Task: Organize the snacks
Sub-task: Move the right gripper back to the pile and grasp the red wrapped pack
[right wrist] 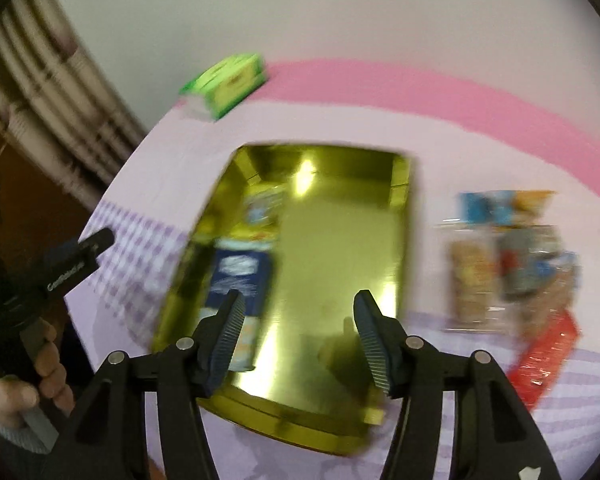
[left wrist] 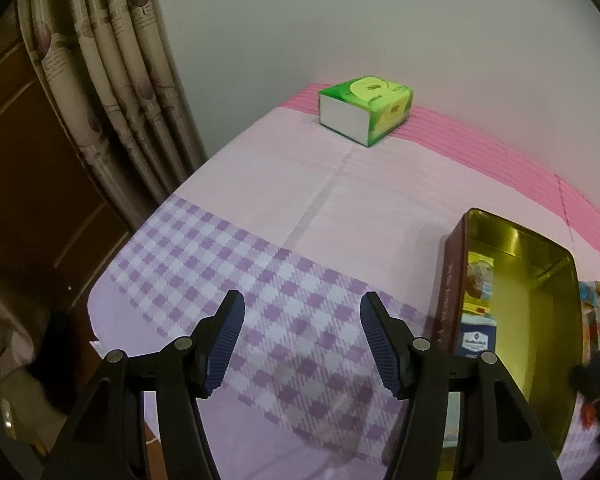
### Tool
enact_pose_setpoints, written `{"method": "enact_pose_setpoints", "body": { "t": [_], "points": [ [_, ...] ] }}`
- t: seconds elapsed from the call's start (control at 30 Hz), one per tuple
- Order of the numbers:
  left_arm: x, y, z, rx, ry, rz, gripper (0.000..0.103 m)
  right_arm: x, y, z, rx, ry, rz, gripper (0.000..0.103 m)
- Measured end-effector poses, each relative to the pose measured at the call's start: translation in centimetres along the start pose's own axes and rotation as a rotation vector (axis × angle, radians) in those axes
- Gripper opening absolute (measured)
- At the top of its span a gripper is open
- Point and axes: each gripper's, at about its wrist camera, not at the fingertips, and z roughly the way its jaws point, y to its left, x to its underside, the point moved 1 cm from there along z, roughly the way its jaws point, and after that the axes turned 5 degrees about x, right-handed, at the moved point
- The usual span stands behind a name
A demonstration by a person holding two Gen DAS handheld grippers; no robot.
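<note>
Left gripper (left wrist: 302,340): jaws released, nothing between them, over bare checked cloth (left wrist: 228,264) near the tabletop's left edge. Its view shows the tin (left wrist: 540,320) only in part, at right, and the tissue box (left wrist: 366,110) sharply at the far edge.

Right gripper (right wrist: 298,338): jaws released, over the tin's (right wrist: 340,240) near end. This blurred view shows the whole tin, a blue packet (right wrist: 240,276) along its left wall, its right side bare. Loose snacks (right wrist: 512,264) lie on the cloth right of the tin, apart from it.
</note>
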Motion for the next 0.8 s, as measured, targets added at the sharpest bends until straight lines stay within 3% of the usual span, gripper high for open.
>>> {"method": "enact_pose_setpoints", "body": {
  "t": [0.2, 0.43, 0.8],
  "points": [
    [0.2, -0.5, 0.0, 0.010, 0.003, 0.008, 0.061, 1.0, -9.1, -1.7, 0.130, -0.008, 0.178, 0.057],
    [0.3, -0.9, 0.0, 0.027, 0.004, 0.015, 0.062, 3.6, -17.6, -0.5, 0.243, 0.097, 0.358, 0.058],
    [0.4, -1.2, 0.3, 0.028, 0.009, 0.031, 0.063, 4.4, -19.4, 3.7, 0.299, 0.174, 0.417, 0.058]
  ]
}}
